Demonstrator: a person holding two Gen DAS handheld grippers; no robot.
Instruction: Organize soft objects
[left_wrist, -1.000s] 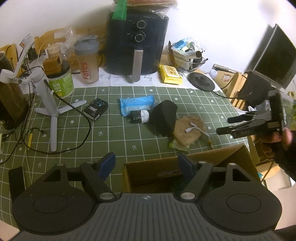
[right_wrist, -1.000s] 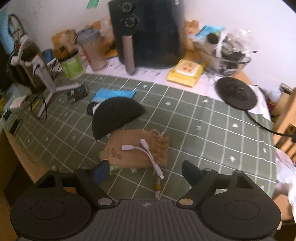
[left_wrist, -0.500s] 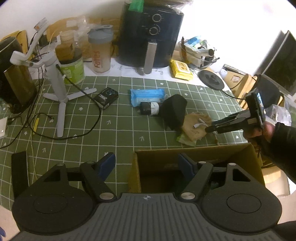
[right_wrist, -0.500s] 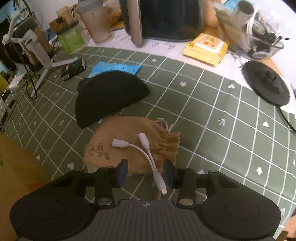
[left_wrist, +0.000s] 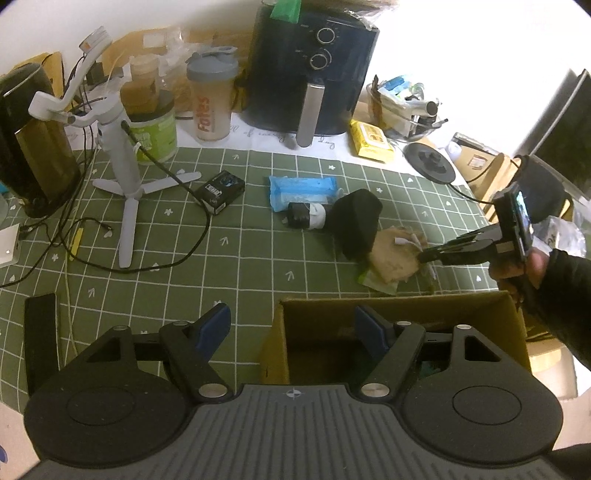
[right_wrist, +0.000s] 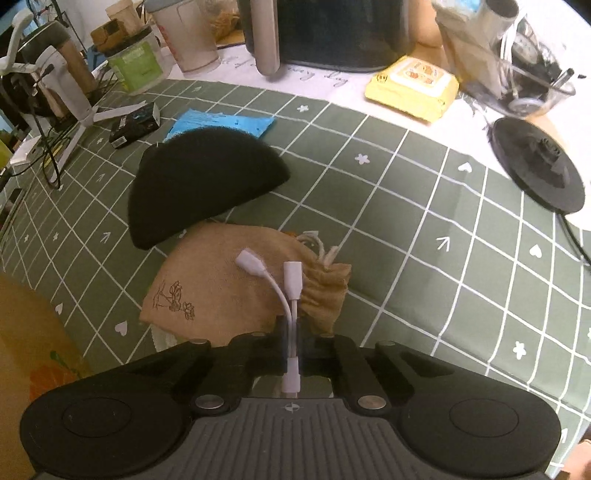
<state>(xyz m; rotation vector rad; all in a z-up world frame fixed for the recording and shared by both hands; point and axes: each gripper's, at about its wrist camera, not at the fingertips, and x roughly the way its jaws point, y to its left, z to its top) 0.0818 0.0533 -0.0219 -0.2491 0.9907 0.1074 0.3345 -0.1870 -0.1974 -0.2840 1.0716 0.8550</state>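
Observation:
A white splitter cable (right_wrist: 286, 288) lies on a tan drawstring pouch (right_wrist: 236, 284) on the green grid mat. My right gripper (right_wrist: 291, 339) is shut on the cable's stem at the pouch's near edge; it also shows in the left wrist view (left_wrist: 424, 255) at the pouch (left_wrist: 393, 256). A black half-round foam pad (right_wrist: 199, 188) lies just beyond the pouch, also seen in the left wrist view (left_wrist: 356, 225). My left gripper (left_wrist: 291, 325) is open and empty, above the near-left corner of an open cardboard box (left_wrist: 399, 308).
A blue wipes pack (left_wrist: 301, 188), a black-and-white roll (left_wrist: 306, 218), a small black box (left_wrist: 221, 190) and a white tripod with cables (left_wrist: 122, 173) lie on the mat. An air fryer (left_wrist: 310, 70), shaker bottle (left_wrist: 210, 99), yellow pack (right_wrist: 413, 86) and black disc (right_wrist: 537, 168) stand behind.
My right gripper moved forward and down to the pouch and closed from wide open onto the white cable. My left gripper rose and drew back a little, staying open.

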